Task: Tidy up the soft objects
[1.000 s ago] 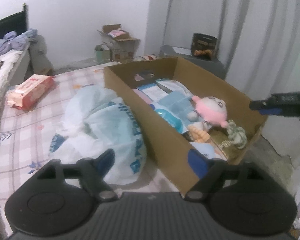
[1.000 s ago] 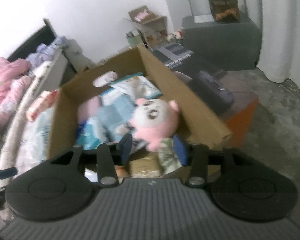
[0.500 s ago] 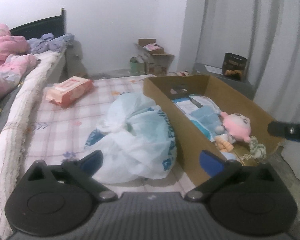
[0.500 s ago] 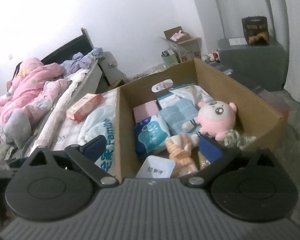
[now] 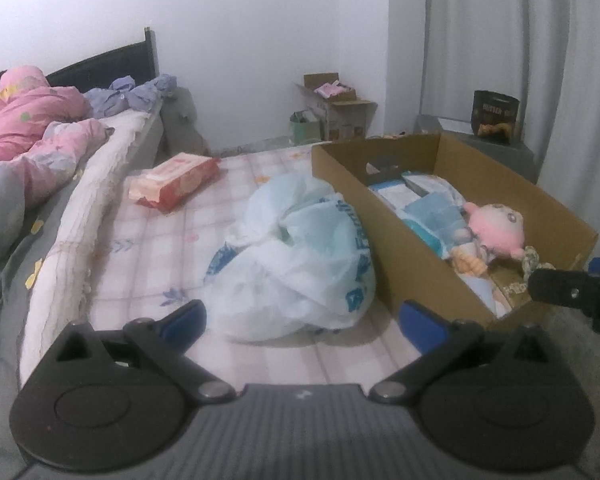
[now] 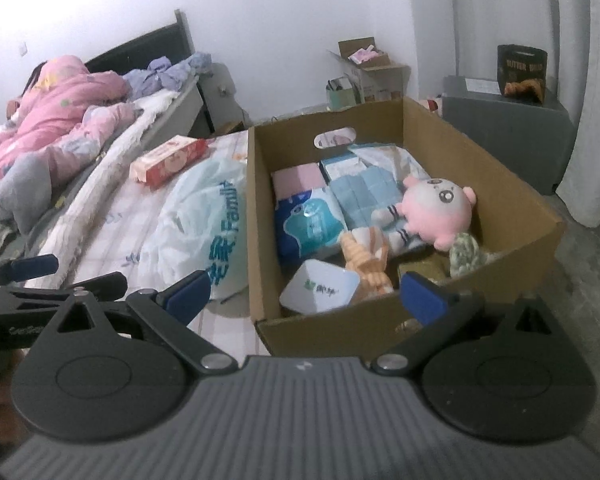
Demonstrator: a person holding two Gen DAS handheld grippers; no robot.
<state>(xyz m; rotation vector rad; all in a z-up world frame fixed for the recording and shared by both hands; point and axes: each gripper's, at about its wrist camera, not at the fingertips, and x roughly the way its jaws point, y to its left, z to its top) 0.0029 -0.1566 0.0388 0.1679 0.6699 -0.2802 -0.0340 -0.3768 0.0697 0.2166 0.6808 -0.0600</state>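
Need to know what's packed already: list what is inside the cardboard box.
Inside the cardboard box: a pink plush toy, an orange striped soft toy, a pink pack, blue packs and a white pack. Anything beneath them is covered.

plush toy in cardboard box; plastic bag just left, on mattress

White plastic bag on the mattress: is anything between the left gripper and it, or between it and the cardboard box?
Nothing visible blocks either path. The left gripper is open and empty, with the white plastic bag straight ahead. The bag lies against the cardboard box; only the box's side wall must be cleared.
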